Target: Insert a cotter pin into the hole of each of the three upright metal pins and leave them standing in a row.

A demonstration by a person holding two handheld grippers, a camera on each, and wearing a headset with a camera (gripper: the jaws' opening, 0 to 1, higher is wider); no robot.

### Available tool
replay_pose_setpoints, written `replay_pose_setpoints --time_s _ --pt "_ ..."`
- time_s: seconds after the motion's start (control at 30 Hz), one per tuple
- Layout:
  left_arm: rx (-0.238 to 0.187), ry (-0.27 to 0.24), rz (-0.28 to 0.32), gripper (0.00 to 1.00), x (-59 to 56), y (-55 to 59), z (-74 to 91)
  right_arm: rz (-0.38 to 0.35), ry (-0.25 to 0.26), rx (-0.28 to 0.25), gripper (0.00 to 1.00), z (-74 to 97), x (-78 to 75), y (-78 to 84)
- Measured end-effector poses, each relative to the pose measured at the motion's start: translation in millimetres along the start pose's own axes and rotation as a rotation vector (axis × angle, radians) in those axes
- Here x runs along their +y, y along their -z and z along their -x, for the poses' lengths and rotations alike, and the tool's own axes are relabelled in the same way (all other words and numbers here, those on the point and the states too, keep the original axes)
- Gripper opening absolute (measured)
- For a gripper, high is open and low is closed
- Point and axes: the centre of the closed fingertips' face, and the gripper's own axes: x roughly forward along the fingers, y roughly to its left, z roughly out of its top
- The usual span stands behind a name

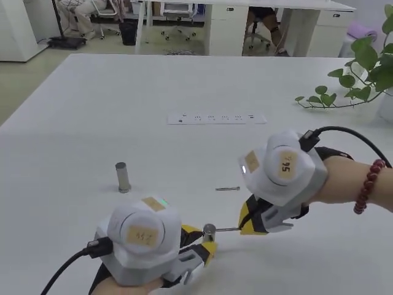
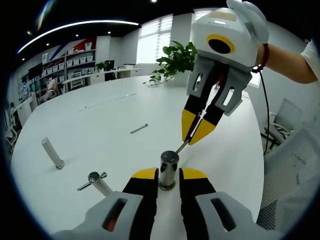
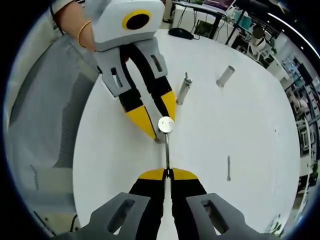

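Closed on the near metal pin [image 1: 209, 232] with the left gripper [image 2: 168, 175], jaws narrow and pressed to either side of the shaft low down, evidently to keep it upright on the table [image 1: 184, 86] and to stop it tipping under a sideways push. Kept the head of that pin clear above the yellow tips, presumably so that the cross-hole could be reached.

Pinched the held cotter pin [image 3: 167, 150] by its rear end in the right gripper [image 3: 167, 174], jaws all but shut on it. Carried it level and in line with the gripper's own axis, tip at the head of the near metal pin. Could not tell from any view whether the tip had entered the hole or merely touched the head. Judged the step in hand to be the threading of a second pin.

Set the two grippers head-on to each other, probably for alignment: one to fix the hole, the other to aim along it.

Noted the fitted metal pin [image 2: 97, 181] just beside the left gripper, with an inserted cotter pin [image 2: 82, 187] through its head, apparently standing. Noted the bare metal pin [image 1: 123, 177] upright and well apart to the left, not yet fitted. Noted the spare cotter pin [image 1: 228, 188] flat on the table between the grippers and a power strip [image 1: 217, 118], likely reserved for the bare metal pin.
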Motion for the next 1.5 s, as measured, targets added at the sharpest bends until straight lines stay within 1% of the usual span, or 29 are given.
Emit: replay_pose_setpoints --time_s 0.17,0.3,0.4,0.77,1.0,1.4,1.5 --pt "-0.002 0.003 0.002 0.13 -0.2 0.0 -1.5 0.003 -0.001 0.004 0.04 -0.6 0.2 -0.5" --pt "0.008 -0.001 0.009 0.12 1.5 2.2 -2.4 0.005 -0.007 0.009 0.04 -0.9 1.2 0.0" --pt "0.014 -0.001 0.015 0.12 1.5 3.7 -2.7 0.006 -0.005 0.011 0.04 -0.7 1.1 -0.2" --pt "0.015 0.001 0.026 0.12 1.3 4.4 -3.6 0.013 -0.004 0.018 0.04 0.3 -0.4 -0.5" --pt "0.017 0.006 0.029 0.12 1.0 4.6 -3.7 0.015 0.000 0.017 0.04 0.1 -2.7 -0.6" --pt "0.018 0.008 0.032 0.12 0.6 4.8 -3.7 0.042 -0.001 0.018 0.05 -0.1 -4.5 -0.4" --pt "0.019 0.008 0.033 0.12 0.7 4.7 -3.7 0.043 0.003 0.012 0.05 1.0 -5.4 -0.7"
